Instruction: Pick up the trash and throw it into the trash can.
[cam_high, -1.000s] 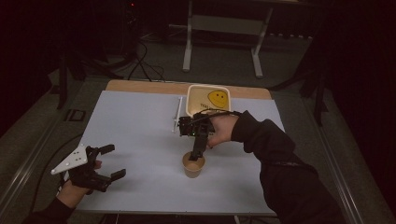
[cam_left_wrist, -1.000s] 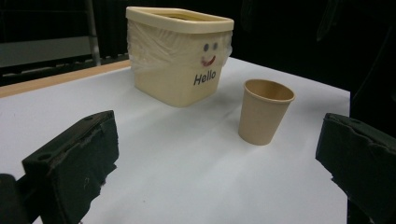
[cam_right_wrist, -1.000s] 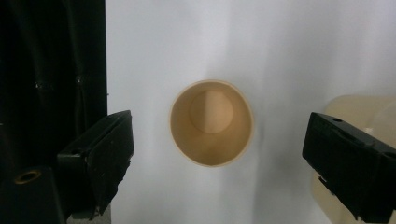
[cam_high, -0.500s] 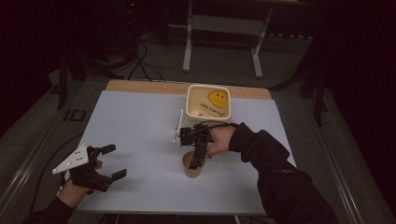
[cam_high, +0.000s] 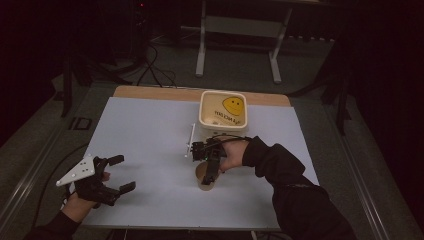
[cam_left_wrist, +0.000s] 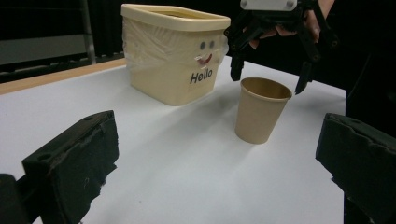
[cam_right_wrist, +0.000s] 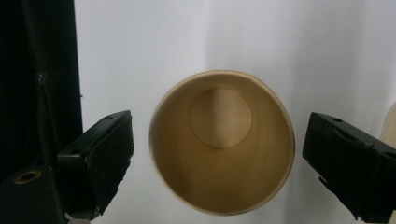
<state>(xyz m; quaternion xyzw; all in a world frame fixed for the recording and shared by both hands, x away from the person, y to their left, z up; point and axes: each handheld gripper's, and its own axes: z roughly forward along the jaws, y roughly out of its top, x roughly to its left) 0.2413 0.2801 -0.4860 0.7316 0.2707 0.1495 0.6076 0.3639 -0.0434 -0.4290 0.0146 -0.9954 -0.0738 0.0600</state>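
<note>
Dark floor and cables surround a white surface (cam_high: 150, 130) with a strip of bare wood along its far edge. Near the middle of that far edge stands a cream plastic tub (cam_high: 223, 111), open at the top; a yellow smiley shows inside it in the high view, and the left gripper view shows a small face sticker and the word "Hello" on its side (cam_left_wrist: 173, 51). A thin white stick (cam_high: 190, 141) lies on the surface just beside the tub, toward the left.

A brown paper cup (cam_high: 204, 177) stands upright toward the near edge, a little right of centre, well apart from the tub. The right gripper view looks straight down into it (cam_right_wrist: 222, 140); it is empty, and its round bottom is visible.

The right claw (cam_high: 209, 176) hangs directly above the cup, pointing down. Its jaws are spread wide, one on each side of the rim, and neither touches the cup. In the left gripper view the same claw (cam_left_wrist: 269, 72) hovers just over the cup (cam_left_wrist: 259, 109), held by a hand in a dark sleeve.

The left claw (cam_high: 120, 173) sits near the near left corner of the surface, well apart from the cup, with a grey three-cornered plate on top. Its jaws are wide apart and hold nothing.
</note>
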